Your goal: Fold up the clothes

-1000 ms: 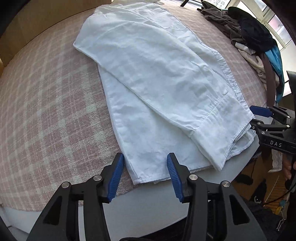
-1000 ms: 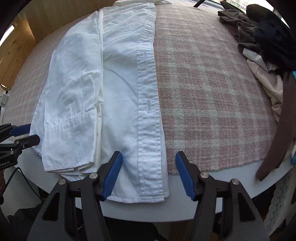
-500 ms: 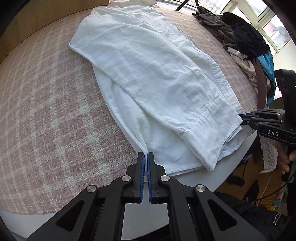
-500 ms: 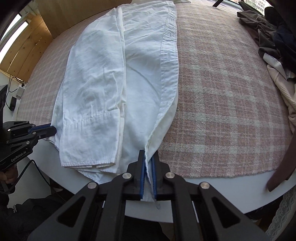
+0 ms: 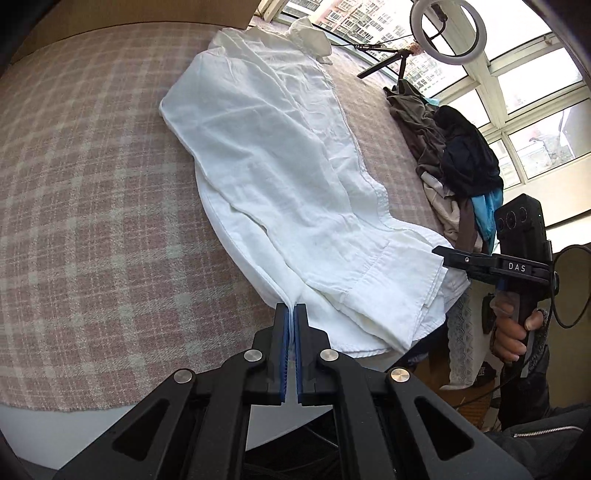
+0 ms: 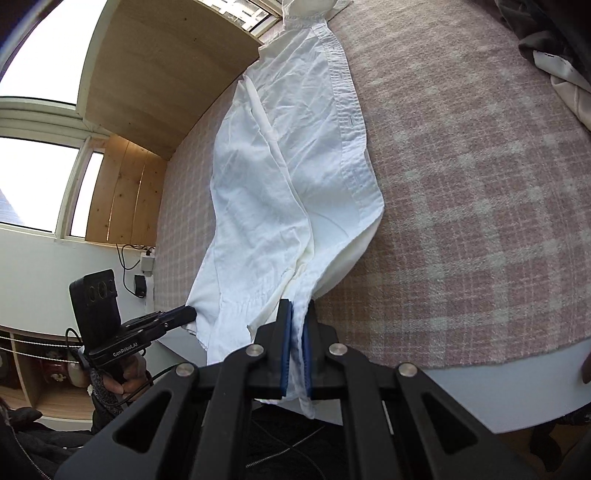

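A white button shirt (image 5: 280, 177) lies lengthwise on a pink plaid table (image 5: 92, 206), sleeves folded in, collar at the far end. My left gripper (image 5: 290, 310) is shut on the shirt's near left hem corner. My right gripper (image 6: 297, 306) is shut on the near right hem corner of the shirt (image 6: 288, 177). Both hold the hem lifted off the table's near edge, and the cloth sags between them. The right gripper also shows in the left wrist view (image 5: 439, 253), and the left one in the right wrist view (image 6: 188, 314).
A pile of dark, beige and blue clothes (image 5: 454, 162) sits on the table's right side. A ring light on a stand (image 5: 443, 29) stands beyond the far edge by the windows. A wooden panel (image 6: 166, 66) flanks the left side.
Both grippers went from open at the hem to shut on it, then lifted the hem corners up off the table edge and began carrying them toward the collar.
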{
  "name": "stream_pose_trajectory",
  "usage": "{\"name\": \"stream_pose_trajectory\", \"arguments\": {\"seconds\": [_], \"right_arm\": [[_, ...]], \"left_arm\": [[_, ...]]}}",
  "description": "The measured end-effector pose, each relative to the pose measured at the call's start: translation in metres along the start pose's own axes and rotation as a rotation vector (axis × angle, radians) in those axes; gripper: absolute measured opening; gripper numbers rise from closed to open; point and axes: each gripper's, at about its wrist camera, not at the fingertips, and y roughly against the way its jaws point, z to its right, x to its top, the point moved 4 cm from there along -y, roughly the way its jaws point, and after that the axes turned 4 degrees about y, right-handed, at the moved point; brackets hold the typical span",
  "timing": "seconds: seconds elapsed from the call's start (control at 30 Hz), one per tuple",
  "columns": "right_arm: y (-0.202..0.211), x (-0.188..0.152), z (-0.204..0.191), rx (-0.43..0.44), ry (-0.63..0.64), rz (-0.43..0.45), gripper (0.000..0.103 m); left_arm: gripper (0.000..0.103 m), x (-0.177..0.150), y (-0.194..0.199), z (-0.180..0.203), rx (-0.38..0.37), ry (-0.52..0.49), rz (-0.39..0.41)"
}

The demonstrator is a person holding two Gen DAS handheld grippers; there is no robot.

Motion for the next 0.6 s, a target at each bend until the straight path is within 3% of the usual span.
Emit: {"name": "stream_pose_trajectory", "arguments": {"seconds": [0.1,0.2,0.3,0.43,0.6], "right_arm": [[0.004,0.020,-0.006,0.043,-0.014,0.015,0.006],[0.018,0.052,-0.002,0.075,-0.139,0.178,0.006],[0.024,0.090,0.001,0.074,-0.143,0.187,0.006],[0.046,0.156,0.005,0.033,-0.160,0.136,0.006],[0.020,0.201,0.035,-0.043,-0.253,0.017,0.013]], "left_arm": [[0.002,0.016,0.011,0.000,-0.029,0.025,0.036],[0.002,0.043,0.015,-0.002,-0.041,0.038,0.073],[0.002,0.076,0.006,-0.002,-0.032,0.038,0.103],[0.003,0.120,-0.028,-0.014,0.018,0.065,0.103],[0.008,0.146,-0.060,-0.032,0.050,0.115,0.040]]}}
